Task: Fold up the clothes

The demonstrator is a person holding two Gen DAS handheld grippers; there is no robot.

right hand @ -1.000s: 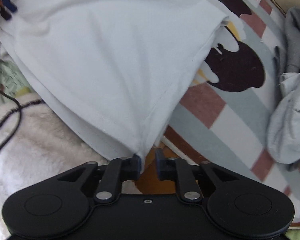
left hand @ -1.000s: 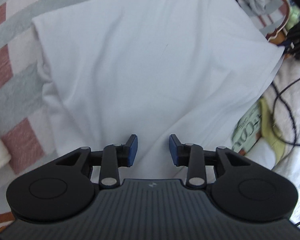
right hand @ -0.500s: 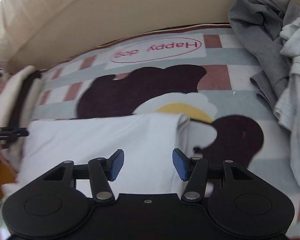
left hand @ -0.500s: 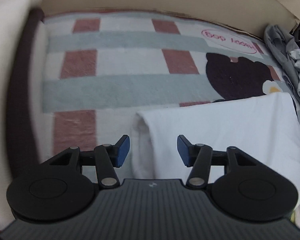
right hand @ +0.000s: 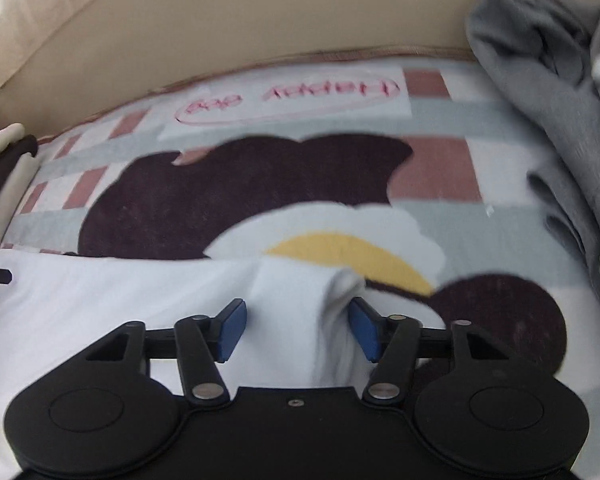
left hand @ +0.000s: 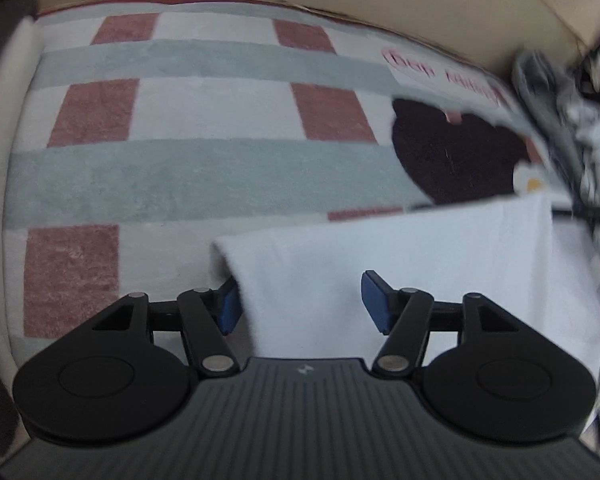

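Note:
A white garment (left hand: 420,260) lies folded flat on the checked blanket (left hand: 180,180). My left gripper (left hand: 300,308) hovers low over the garment's left end, its jaws opening. The cloth's left edge runs between the blue pads and covers part of the left pad (left hand: 230,312). In the right wrist view the same white garment (right hand: 120,300) has a raised fold at its right end. My right gripper (right hand: 298,330) straddles that fold, its jaws closing, with no clear pinch on it.
A heap of grey and white clothes (right hand: 540,100) lies on the blanket's right side, blurred in the left wrist view (left hand: 560,120). A beige padded back (right hand: 220,20) runs along the far edge. A cream cushion with a dark border (right hand: 4,160) lies at the left.
A second ago the right gripper pinched the garment's hem corner and the cloth filled both views. It let go, the garment now lies flat, and both grippers tilted up and neared its ends.

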